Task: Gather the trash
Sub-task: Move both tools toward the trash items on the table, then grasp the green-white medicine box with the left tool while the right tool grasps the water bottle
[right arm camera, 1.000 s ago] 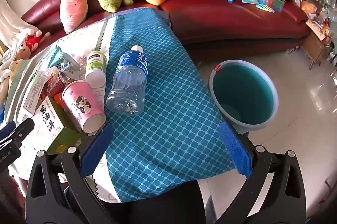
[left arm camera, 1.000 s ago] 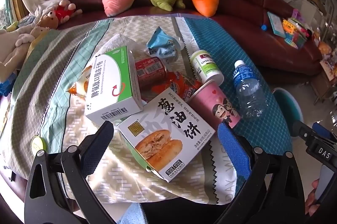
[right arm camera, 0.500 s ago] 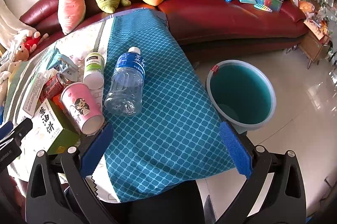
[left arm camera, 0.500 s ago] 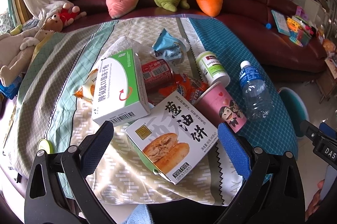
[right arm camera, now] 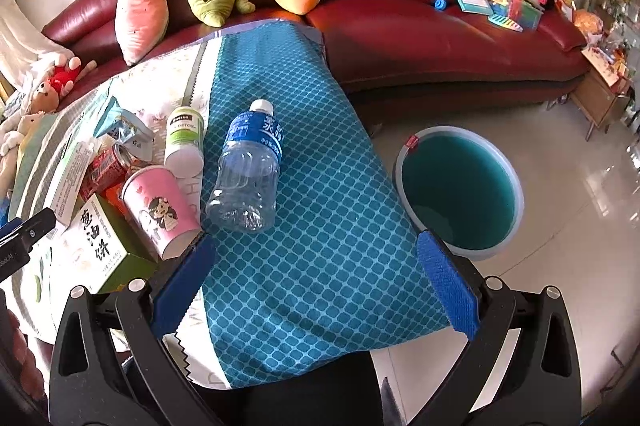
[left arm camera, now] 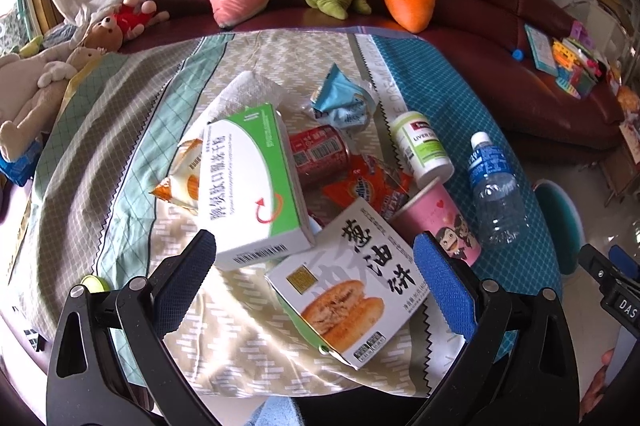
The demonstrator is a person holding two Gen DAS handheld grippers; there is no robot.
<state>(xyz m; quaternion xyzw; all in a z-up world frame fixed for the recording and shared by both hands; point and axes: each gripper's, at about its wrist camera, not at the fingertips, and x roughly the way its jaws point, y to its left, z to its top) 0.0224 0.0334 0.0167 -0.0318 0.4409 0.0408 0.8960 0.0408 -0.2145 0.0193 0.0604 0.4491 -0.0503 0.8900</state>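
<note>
Hovering wide open and empty, the left gripper (left arm camera: 314, 284) frames the pancake box (left arm camera: 346, 284), which lies against the pink cup (left arm camera: 438, 222). Right of that cup lies the water bottle (right arm camera: 248, 172), just ahead of the right gripper (right arm camera: 316, 280), also spread wide and holding nothing. Farther right of the cup, on the floor, stands the teal bin (right arm camera: 458, 186).
</note>
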